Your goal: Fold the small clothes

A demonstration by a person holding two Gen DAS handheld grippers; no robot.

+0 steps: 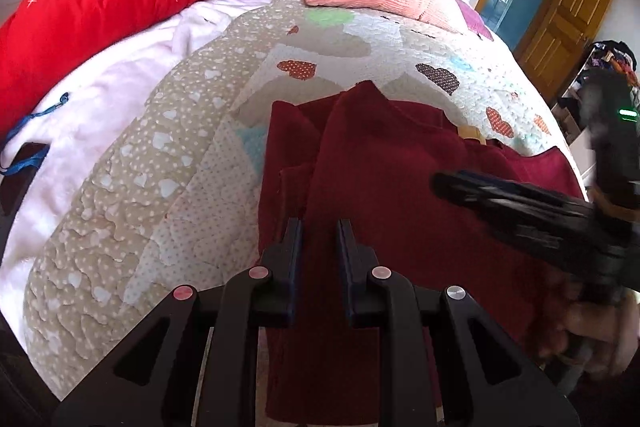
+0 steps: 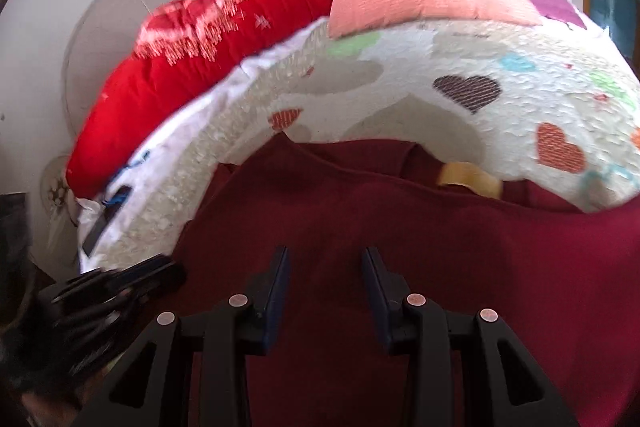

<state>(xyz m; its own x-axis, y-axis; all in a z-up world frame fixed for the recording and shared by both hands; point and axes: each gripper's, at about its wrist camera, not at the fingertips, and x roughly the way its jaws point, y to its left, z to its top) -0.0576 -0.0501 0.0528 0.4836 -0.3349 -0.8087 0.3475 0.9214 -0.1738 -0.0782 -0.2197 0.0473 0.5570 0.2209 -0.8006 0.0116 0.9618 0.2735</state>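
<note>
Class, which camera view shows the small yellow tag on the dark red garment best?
The right wrist view: the small yellow tag sits large and unobstructed at the far edge of the dark red garment, though slightly blurred. The left wrist view shows only a small sliver of it beyond a fold.

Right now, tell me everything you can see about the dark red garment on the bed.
The dark red garment is a soft, knit-looking piece in plain maroon, lying on the heart-patterned quilt near the bed's edge. It is partly folded: one layer lies over another, leaving a raised ridge and a peak at its far edge. A tan label shows near that edge. Both grippers hover over it with nothing between their fingers; whether they touch it is unclear.
</note>
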